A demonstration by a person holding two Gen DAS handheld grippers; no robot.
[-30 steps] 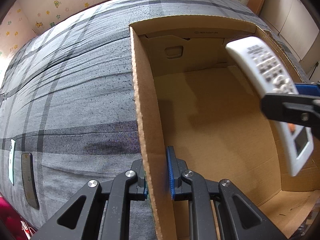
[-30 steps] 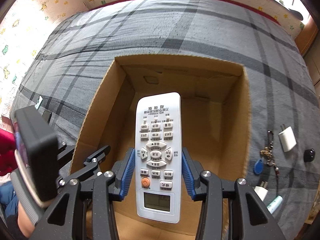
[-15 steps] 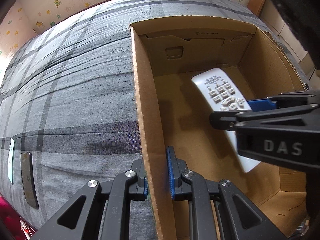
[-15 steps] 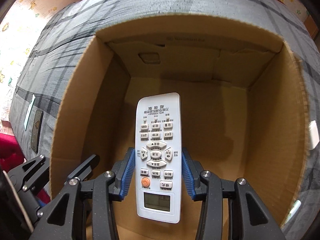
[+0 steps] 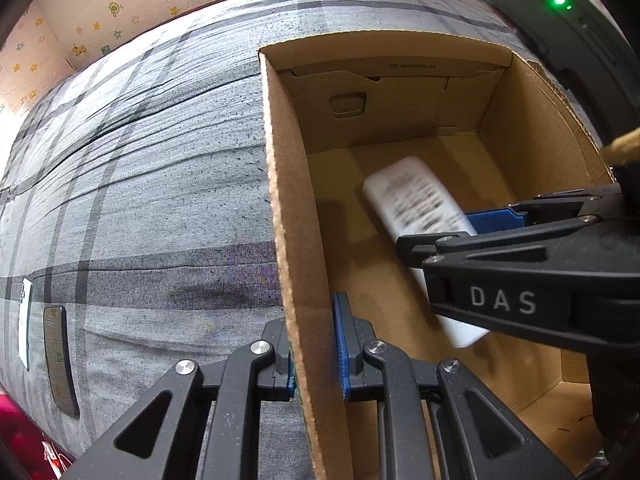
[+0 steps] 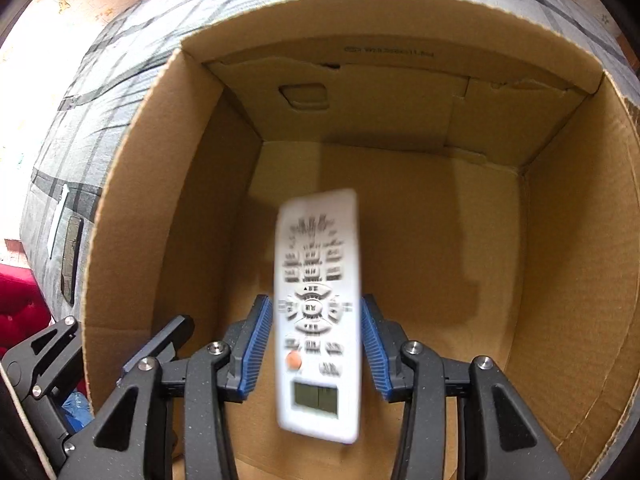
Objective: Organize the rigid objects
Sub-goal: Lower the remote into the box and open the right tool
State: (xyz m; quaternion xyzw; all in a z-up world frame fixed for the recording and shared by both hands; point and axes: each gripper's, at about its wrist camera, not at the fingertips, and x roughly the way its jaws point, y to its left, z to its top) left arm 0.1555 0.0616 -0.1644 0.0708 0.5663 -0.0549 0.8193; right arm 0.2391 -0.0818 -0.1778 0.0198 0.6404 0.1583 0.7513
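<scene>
White letters "DAS" are showing on the side of the right gripper (image 5: 496, 220); the small print on the box's (image 5: 304, 208) far flap and the remote's (image 6: 318, 312) button labels are blurring beyond reading.

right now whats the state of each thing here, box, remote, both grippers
cardboard box: open-topped, upright on the bed
remote: blurred, inside the box between the right gripper's pads, a gap showing on each side
right gripper: jaws just opened, pads off the remote
left gripper: shut on the box's left wall
phone: lying flat on the bed, outside the box
</scene>
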